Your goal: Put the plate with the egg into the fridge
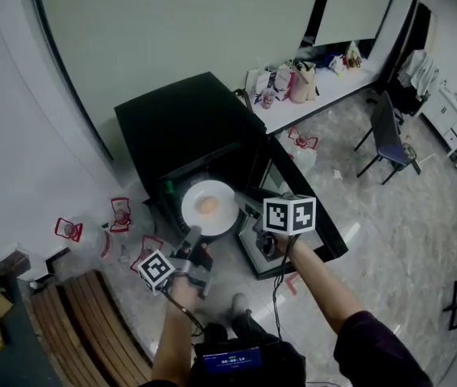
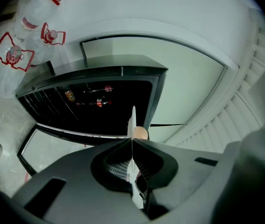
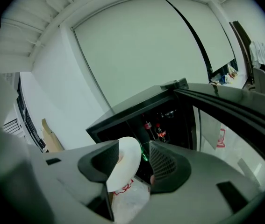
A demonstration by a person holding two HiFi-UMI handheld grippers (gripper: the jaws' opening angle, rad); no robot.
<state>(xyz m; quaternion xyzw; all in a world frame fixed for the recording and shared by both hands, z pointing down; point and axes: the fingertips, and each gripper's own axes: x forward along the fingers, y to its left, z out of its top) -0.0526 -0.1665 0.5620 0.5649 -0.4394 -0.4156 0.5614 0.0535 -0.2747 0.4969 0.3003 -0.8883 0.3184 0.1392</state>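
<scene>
A white plate (image 1: 208,208) with a brownish egg (image 1: 207,206) on it hangs in front of the black fridge (image 1: 188,127), whose door (image 1: 313,216) stands wide open. My left gripper (image 1: 194,234) is shut on the plate's near rim. In the left gripper view the plate (image 2: 132,118) shows edge-on above the left gripper (image 2: 132,141), with the egg (image 2: 140,133) beside it. My right gripper (image 1: 246,206) is at the plate's right edge. In the right gripper view the right gripper (image 3: 134,160) is open, and the plate (image 3: 125,164) lies by its left finger, apart from the right one.
Red-labelled bottles (image 3: 153,127) stand on a shelf in the dark fridge interior (image 2: 90,101). Clear bags with red print (image 1: 119,216) lie on the floor left of the fridge. A wooden slatted bench (image 1: 91,329) is at the lower left. A table with bags (image 1: 309,79) and a chair (image 1: 389,135) stand far right.
</scene>
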